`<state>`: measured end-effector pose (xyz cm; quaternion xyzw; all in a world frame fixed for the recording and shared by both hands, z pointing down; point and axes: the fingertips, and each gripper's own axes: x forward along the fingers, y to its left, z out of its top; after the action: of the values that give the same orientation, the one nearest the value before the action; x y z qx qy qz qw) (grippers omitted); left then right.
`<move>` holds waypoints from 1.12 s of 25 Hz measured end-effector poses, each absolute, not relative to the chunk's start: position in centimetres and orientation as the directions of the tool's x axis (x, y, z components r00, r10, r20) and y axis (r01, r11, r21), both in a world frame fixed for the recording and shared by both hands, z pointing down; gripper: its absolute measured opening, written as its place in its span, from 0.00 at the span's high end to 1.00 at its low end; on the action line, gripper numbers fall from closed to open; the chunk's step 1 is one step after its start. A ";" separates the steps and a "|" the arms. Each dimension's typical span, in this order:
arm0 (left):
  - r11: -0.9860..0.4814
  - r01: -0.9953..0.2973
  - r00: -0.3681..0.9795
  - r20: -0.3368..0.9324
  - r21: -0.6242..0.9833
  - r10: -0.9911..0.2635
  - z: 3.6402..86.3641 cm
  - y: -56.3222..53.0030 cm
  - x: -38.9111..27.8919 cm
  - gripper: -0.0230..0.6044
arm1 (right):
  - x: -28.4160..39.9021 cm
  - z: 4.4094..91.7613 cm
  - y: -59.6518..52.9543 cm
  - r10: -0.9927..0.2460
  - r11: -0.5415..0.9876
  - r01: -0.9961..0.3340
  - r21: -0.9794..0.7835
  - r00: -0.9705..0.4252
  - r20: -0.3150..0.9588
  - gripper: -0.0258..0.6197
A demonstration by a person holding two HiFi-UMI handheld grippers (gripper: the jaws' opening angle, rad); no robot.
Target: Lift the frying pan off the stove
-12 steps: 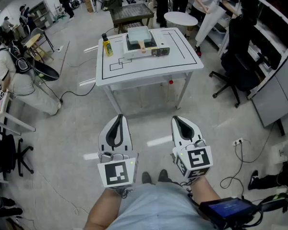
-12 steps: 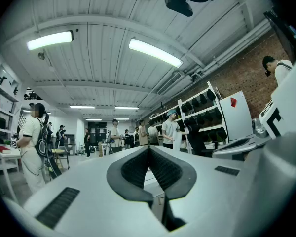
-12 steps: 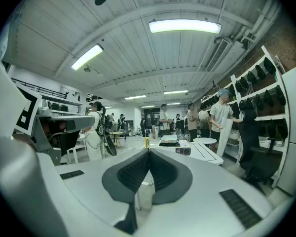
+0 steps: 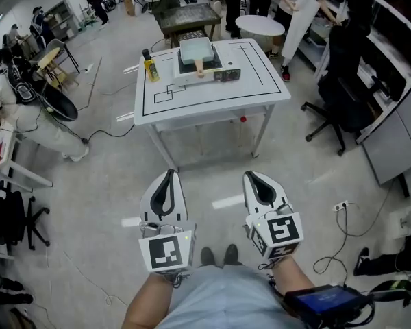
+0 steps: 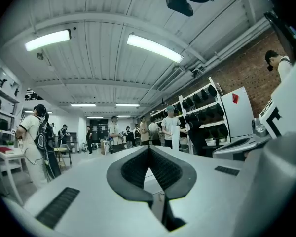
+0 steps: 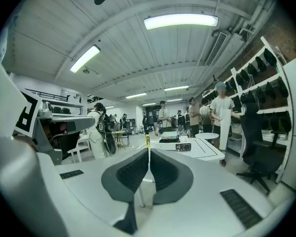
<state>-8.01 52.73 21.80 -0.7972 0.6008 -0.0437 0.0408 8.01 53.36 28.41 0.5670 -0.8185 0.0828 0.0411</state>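
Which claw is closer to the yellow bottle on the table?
Left. Both are well short of the table, but the left claw lines up with the yellow bottle, while the right claw sits off to its right.

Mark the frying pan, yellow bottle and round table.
frying pan [image 4: 194, 49], head view, middle of its square body.
yellow bottle [image 4: 153, 69], head view, its yellow body.
round table [image 4: 259, 26], head view, bare top.

Reads as matt white plastic on the shells of the left gripper [image 4: 168, 177] and right gripper [image 4: 252, 178], ribbed matt black pads [image 6: 130, 174] inside, smooth white laminate on the table [image 4: 253, 81], pale matt coating and a wooden-looking handle [image 4: 201, 65] on the frying pan [image 4: 195, 49], and faintly glossy grey floor [image 4: 109, 177].
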 end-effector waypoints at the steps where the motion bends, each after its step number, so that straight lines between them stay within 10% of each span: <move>1: -0.271 -0.955 0.271 0.017 -0.120 -0.963 21.8 52.5 -7.7 0.94 | 8.4 28.5 53.1 -0.919 0.347 -0.933 -0.099 -0.359 0.160 0.89; 28: -0.270 -0.961 0.265 0.086 -0.055 -0.960 27.9 29.8 -10.0 0.94 | 6.9 34.0 30.5 -0.889 0.365 -0.919 -0.147 -0.391 0.239 0.88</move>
<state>-10.04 29.77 27.85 -0.7953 0.6040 -0.0508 -0.0041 6.90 30.46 34.01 0.5486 -0.8240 0.1288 0.0593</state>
